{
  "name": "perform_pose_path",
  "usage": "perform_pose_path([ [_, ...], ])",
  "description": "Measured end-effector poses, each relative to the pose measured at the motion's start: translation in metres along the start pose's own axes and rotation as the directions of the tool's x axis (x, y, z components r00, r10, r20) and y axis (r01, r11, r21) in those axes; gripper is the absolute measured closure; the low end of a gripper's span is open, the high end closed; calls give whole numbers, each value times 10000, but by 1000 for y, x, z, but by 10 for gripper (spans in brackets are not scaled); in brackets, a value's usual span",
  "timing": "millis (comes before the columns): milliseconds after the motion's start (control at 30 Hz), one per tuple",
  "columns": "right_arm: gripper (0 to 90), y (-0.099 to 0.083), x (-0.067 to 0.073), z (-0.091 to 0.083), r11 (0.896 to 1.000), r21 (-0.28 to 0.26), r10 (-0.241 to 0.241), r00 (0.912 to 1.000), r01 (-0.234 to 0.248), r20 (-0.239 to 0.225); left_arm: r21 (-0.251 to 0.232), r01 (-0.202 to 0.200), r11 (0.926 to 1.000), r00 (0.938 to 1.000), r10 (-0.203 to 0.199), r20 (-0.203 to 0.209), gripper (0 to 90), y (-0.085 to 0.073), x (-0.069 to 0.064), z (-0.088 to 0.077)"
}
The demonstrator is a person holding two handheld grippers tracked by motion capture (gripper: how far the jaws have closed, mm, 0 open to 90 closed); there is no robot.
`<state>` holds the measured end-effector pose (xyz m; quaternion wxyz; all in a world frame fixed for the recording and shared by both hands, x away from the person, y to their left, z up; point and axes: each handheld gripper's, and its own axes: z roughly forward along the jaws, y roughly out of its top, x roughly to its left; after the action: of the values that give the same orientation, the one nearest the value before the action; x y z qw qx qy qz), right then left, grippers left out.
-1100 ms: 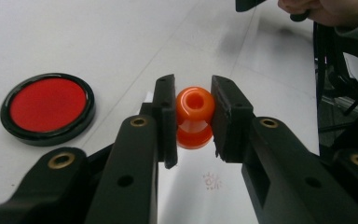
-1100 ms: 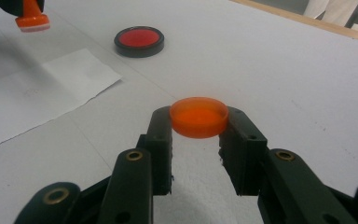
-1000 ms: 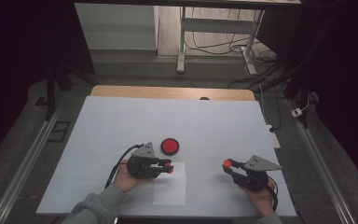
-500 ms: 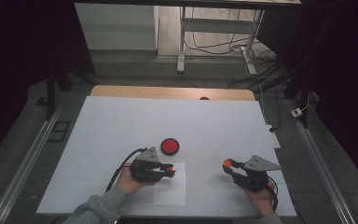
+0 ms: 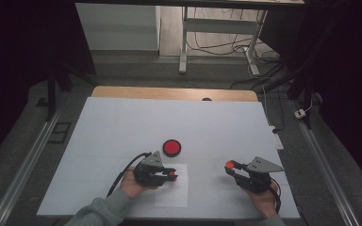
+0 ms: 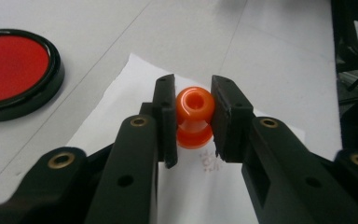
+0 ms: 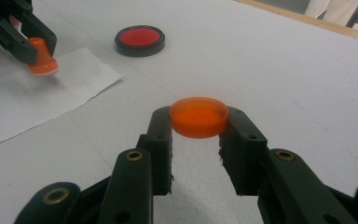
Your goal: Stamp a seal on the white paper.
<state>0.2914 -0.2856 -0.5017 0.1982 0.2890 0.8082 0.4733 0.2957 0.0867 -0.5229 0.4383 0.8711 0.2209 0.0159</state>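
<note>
A white-topped table (image 5: 122,127) fills the middle of the high view, a wooden edge (image 5: 174,92) along its far side. Grey floor (image 5: 28,155) flanks it, with metal rails (image 5: 26,165) at lower left and right. Cables (image 5: 217,47) trail under a white desk frame (image 5: 184,42) at top centre. The upper corners are dark.

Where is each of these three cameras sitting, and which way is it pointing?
High view: above the person's side, looking forward and down on the white table; forearms, hands, left gripper and right gripper show.
Left gripper view: rides the left gripper, looking along its black jaws shut on an orange stamp over a paper sheet.
Right gripper view: rides the right gripper, its jaws shut on an orange cap.
Shared: all three show the red ink pad and the sheet.
</note>
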Motion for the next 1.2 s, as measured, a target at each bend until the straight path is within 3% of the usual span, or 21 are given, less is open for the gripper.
perform_pose_path([
  [1200,650,0,0,0,10000,74,-30,10000,30,30,408,-266,9988,9993,277,-261,726,-6,-1,9],
])
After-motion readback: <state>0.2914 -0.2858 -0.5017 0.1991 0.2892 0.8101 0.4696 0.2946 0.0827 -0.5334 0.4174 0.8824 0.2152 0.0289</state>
